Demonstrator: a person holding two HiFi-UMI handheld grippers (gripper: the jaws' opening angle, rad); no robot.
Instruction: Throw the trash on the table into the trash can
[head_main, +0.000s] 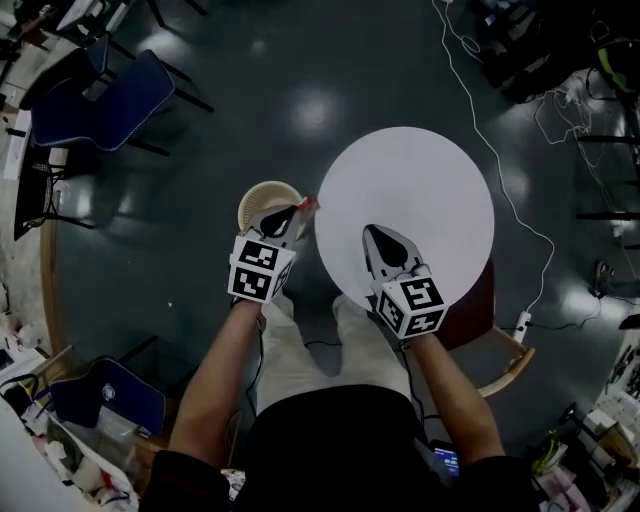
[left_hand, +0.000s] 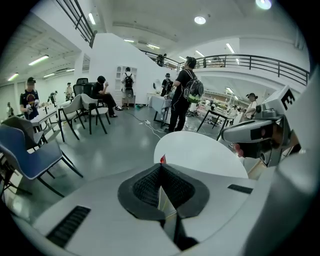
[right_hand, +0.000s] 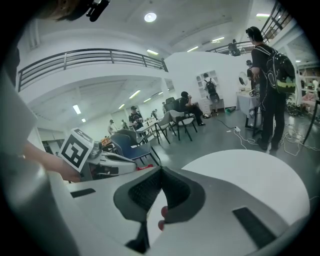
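Pinching a thin red-tipped wrapper (head_main: 308, 205) in the closed left tongs (head_main: 294, 213), head view, holding it off the table (head_main: 440, 170) at the bin (head_main: 256, 193) rim, likely for dropping. Clamping that wrapper flat, left gripper view, red corner poking past the tips. Hovering the right tongs (right_hand: 161, 172) shut and empty over the table, right gripper view, apart from the wrapper.

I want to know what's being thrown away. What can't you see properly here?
- Trash scrap: too small to name in the head view. In the left gripper view the shut left tongs hide all but its red tip.
- Trash can inside: in the head view, the left tongs cover most of it.
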